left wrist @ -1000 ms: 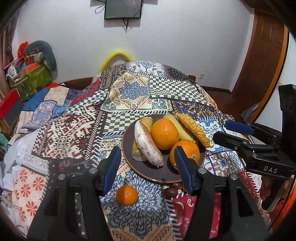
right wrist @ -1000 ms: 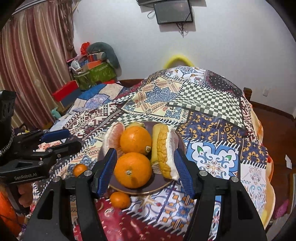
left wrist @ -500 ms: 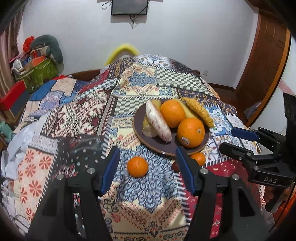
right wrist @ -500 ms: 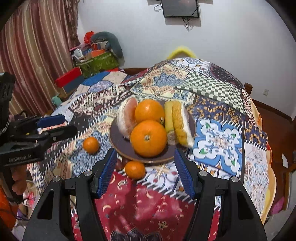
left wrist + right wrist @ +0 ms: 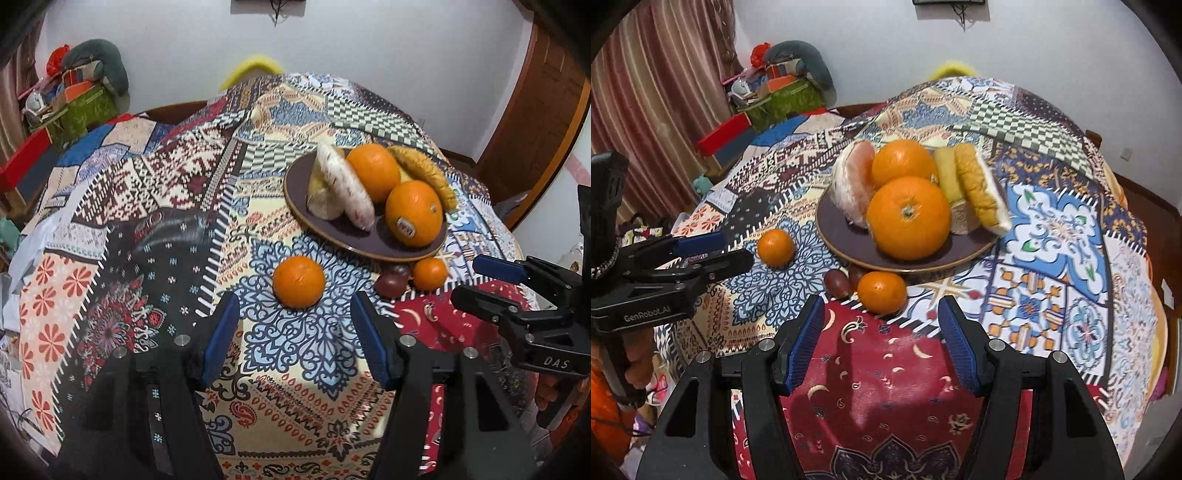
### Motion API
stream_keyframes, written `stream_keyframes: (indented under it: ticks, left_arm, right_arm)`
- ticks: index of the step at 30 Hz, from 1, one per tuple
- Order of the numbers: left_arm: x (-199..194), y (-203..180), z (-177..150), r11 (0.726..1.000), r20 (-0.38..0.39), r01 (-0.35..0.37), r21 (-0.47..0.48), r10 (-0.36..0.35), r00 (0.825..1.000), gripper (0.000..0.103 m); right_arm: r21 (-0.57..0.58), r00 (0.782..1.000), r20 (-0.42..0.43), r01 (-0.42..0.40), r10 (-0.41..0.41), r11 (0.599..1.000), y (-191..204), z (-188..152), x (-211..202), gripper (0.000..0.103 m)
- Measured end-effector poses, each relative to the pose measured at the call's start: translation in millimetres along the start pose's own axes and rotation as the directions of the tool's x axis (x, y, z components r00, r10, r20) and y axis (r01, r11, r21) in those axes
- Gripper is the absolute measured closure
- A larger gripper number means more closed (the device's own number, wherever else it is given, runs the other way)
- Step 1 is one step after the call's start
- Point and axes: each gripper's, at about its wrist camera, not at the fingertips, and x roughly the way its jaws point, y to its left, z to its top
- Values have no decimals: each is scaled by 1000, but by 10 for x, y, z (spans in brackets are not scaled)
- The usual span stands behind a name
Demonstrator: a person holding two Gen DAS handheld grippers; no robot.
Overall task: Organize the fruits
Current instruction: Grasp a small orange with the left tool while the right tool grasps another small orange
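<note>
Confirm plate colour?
Dark purple-brown plate with a thin lighter rim; clearest in the right wrist view.

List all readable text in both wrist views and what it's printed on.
"DAS": on the body of the right tongs, seen from the left wrist.
"GenRobot.AI": on the body of the left tongs, seen from the right wrist.
Sticker on the front large orange: print too small to read.
No other legible text.
</note>
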Motion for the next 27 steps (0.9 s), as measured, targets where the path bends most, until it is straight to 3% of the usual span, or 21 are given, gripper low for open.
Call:
stream_keyframes:
  ticks: [6,19,27]
  left_arm:
    - [168,22,-44,999,-34,32,-11,-32,999,41]
    - [313,7,80,1000,-25,8,2,-8,1000,41]
    - [389,-14,127,1000,-23,-2,8,2,1000,60]
  right_arm:
    - [-16,1000,-24,7,-7,1000,22,-4,135,52]
    - [6,999,-42,-12,12,1000,-18,49,299,66]
    - [15,999,-35,-26,26,1000,-56,42,288,71]
